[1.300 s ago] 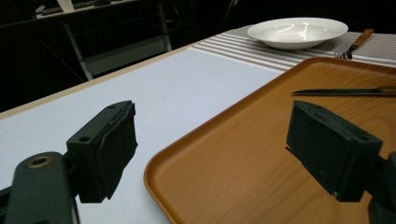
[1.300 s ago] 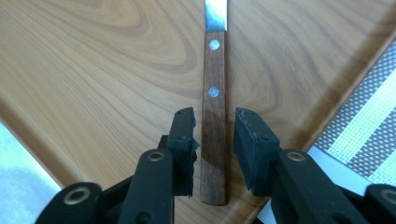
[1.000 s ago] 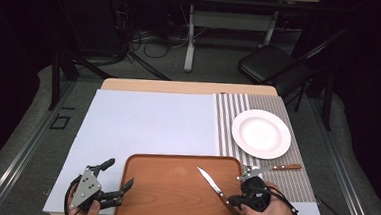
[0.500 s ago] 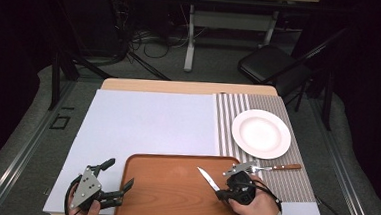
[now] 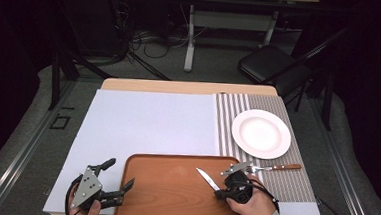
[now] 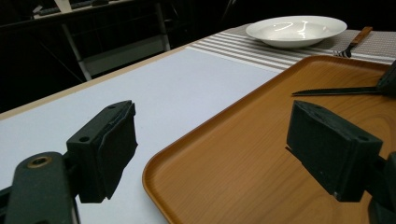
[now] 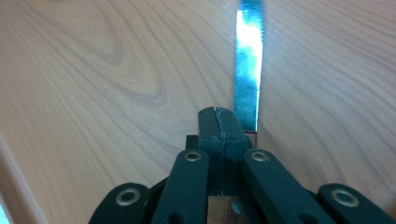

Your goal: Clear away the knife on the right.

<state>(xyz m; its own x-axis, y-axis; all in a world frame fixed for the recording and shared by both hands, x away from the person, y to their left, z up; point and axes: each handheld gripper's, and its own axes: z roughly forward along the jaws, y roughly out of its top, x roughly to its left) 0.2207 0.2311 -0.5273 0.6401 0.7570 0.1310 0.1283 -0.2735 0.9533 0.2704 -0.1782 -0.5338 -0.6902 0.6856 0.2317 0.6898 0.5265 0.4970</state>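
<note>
L gripper (image 5: 117, 179): low at near-left, jaws wide apart, nothing between them, held in left hand (image 5: 83, 212) | R gripper (image 5: 217, 189): jaws pressed together, pointing left, held in right hand (image 5: 250, 208), sleeve at wrist

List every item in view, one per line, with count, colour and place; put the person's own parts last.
knife: one, steel blade, over the tray, its handle end in the right gripper
tray: one, brown wood, at the near edge of the table
plate: one, white, on the striped mat
fork: one, steel with a brown handle, on the mat just nearer than the plate
striped mat: one, grey and white, right part of the table
white sheet: one, covers the left and middle of the table
chair: one, black, on the floor beyond the table
left gripper: one, black, jaws open, at the tray's left edge
right gripper: one, black, jaws closed at the knife's handle end, above the tray
hands: two, one holding each gripper
</note>
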